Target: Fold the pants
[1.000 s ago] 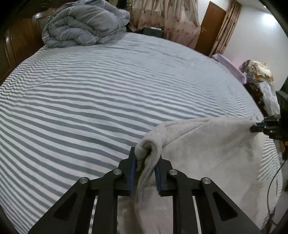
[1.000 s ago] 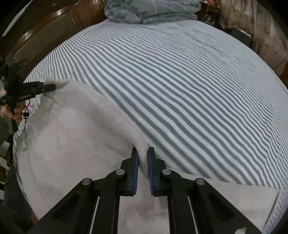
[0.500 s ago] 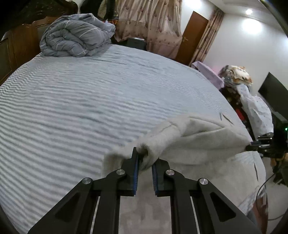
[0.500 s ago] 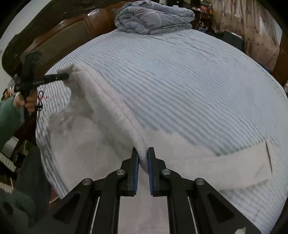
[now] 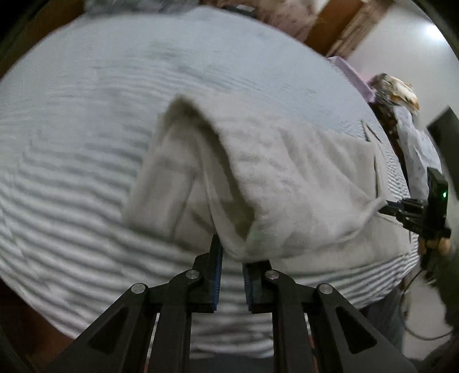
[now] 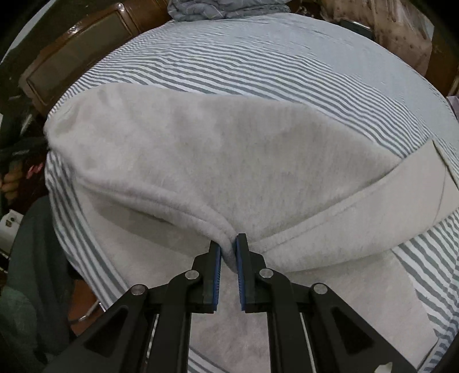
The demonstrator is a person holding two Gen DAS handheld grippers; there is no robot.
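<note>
Pale grey fleece pants [image 5: 287, 172] [image 6: 200, 149] lie doubled over on the striped bed [image 5: 86, 100] [image 6: 258, 63] near its front edge. My left gripper [image 5: 232, 249] has a corner of the upper layer between its blue pads, and its jaws are opening slightly. At the other corner of that layer, my right gripper [image 6: 228, 244] pinches the rolled hem, its jaws also easing open. In the left wrist view the right gripper [image 5: 384, 205] shows at the far right on the fabric. The left wrist view is blurred.
A folded grey duvet [image 6: 223, 8] sits at the far end of the bed by the wooden headboard [image 6: 71, 57]. Curtains [image 6: 401, 34] and a brown door [image 5: 330, 28] lie beyond. A cluttered pile [image 5: 396, 89] stands at the right. A person's dark green clothing [image 6: 28, 258] is close by the bed edge.
Both grippers have carried the pants' far edge up and toward the near bed edge. The fabric now lies folded over itself, with the fold line toward the middle of the bed.
</note>
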